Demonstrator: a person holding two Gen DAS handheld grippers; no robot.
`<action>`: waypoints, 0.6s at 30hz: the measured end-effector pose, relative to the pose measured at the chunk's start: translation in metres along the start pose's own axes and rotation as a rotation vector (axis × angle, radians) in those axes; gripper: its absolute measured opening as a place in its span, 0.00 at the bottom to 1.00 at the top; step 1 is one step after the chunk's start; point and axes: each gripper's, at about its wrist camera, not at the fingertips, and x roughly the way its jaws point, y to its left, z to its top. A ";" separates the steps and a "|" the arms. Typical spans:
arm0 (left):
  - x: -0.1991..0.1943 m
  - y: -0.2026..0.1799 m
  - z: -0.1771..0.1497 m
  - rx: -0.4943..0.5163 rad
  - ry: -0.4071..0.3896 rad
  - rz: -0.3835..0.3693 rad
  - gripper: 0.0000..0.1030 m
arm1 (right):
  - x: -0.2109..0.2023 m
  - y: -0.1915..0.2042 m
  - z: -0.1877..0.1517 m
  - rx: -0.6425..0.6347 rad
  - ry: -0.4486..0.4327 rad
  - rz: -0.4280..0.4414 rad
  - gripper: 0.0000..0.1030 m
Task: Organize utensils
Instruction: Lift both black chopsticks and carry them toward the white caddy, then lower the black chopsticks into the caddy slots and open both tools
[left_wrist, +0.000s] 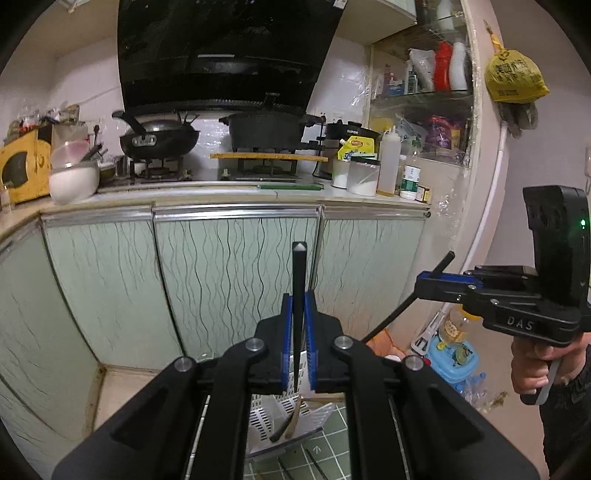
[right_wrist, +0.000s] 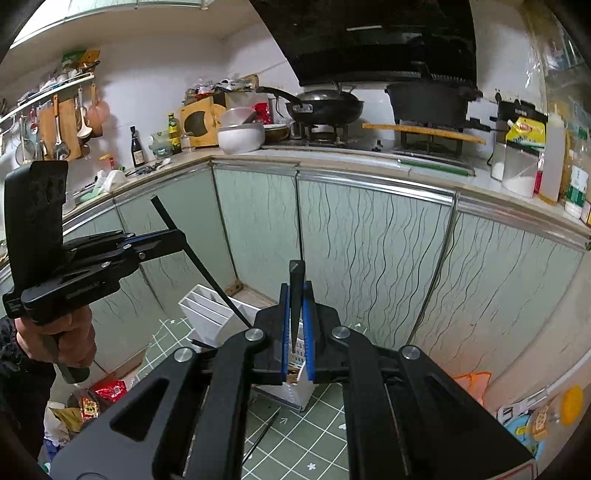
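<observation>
My left gripper (left_wrist: 298, 295) is shut on a black chopstick (left_wrist: 298, 273) that stands upright between its blue pads, its lower end over the white slotted utensil holder (left_wrist: 266, 417). My right gripper (right_wrist: 296, 291) is shut on a second black chopstick (right_wrist: 295, 295), also upright, above the same holder (right_wrist: 207, 317). The holder stands on a green tiled mat (right_wrist: 317, 435) and has a brown utensil (left_wrist: 293, 419) in it. The right gripper also shows in the left wrist view (left_wrist: 424, 284), with its chopstick (left_wrist: 402, 302) slanting down. The left gripper shows in the right wrist view (right_wrist: 177, 240), with its chopstick (right_wrist: 207, 269).
Pale green cabinet doors (left_wrist: 236, 280) stand close behind the holder, under a counter with a wok (left_wrist: 159, 138), a black pot (left_wrist: 266, 127) and jars (left_wrist: 364, 177). A loose black chopstick (right_wrist: 264, 434) lies on the mat. Snack packets (right_wrist: 107, 391) and a blue toy (left_wrist: 452, 356) lie on the floor.
</observation>
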 end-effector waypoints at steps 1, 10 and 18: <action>0.008 0.002 -0.004 -0.003 0.005 -0.001 0.08 | 0.006 -0.003 -0.003 0.001 0.005 0.000 0.06; 0.044 0.014 -0.029 -0.016 0.037 -0.008 0.08 | 0.049 -0.024 -0.023 0.031 0.029 0.009 0.06; 0.043 0.025 -0.044 -0.039 0.054 0.023 0.89 | 0.055 -0.024 -0.043 0.006 0.046 -0.034 0.65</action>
